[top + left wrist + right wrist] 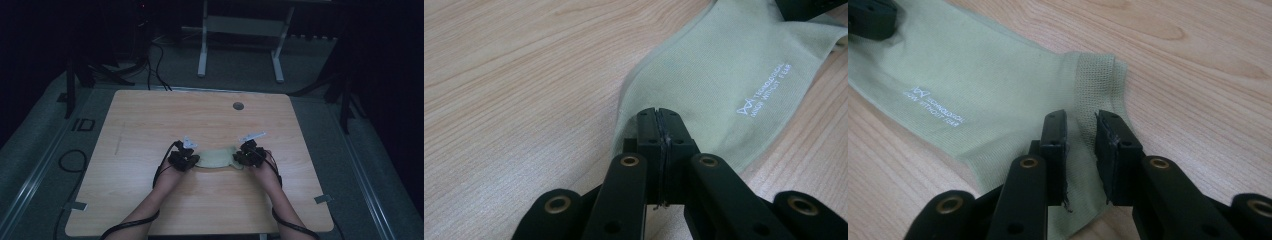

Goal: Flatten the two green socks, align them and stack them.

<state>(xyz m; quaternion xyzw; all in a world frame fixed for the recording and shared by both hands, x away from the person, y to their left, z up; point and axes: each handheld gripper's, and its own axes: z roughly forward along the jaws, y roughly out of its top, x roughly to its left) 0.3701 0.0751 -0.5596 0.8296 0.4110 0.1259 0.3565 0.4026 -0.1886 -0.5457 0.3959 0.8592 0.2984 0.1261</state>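
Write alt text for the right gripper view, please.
A black two-jawed tool hovers with its jaws apart over the ribbed cuff end of a pale green sock lying flat on a light wooden table. Small white lettering marks the sock.

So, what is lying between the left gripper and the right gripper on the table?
In the high view, the pale green sock lies flat between the left gripper and the right gripper.

Dim, murky high view, bright, evenly lit gripper views
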